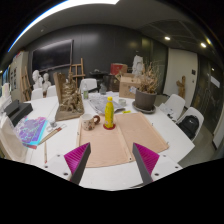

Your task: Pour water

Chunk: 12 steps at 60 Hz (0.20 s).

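Note:
A tall yellow bottle (pixel 109 111) stands upright on a tan mat (pixel 118 138) on the white table (pixel 165 160), well beyond my fingers. A small brown cup (pixel 92 123) with a handle sits just left of the bottle on the same mat. My gripper (pixel 111 160) is open and empty; its two fingers with magenta pads (pixel 76 156) stand wide apart above the near edge of the mat, with nothing between them.
A shiny iridescent sheet (pixel 32 129) lies on the table's left side. A potted dry plant (pixel 146 95) and a wooden figure (pixel 68 100) stand at the back. White chairs (pixel 187 121) ring the table. A cardboard box (pixel 129 86) sits behind.

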### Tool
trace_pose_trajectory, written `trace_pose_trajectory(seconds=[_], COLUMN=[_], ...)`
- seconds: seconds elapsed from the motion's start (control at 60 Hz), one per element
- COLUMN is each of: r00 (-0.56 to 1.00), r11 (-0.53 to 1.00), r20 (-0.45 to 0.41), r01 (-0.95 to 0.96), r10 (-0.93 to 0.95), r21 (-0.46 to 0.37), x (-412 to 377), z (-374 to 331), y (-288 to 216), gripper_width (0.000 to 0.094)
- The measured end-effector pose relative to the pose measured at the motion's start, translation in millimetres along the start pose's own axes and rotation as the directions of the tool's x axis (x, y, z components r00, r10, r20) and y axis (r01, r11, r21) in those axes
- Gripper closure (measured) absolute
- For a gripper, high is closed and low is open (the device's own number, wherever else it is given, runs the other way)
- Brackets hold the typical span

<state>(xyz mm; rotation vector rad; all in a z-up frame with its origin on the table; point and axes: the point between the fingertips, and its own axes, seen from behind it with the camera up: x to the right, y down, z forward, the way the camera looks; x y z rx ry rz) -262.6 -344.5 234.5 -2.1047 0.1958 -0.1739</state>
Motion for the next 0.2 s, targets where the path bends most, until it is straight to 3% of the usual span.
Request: trace_pose_trajectory(seconds=[0.2], r00=[1.000], r11=[0.999], r20=[-0.025], r01=[0.018], r10=[-0.018], r21=[0.026], x=[11], z=[-13], y=[-4], gripper_width=[0.0075])
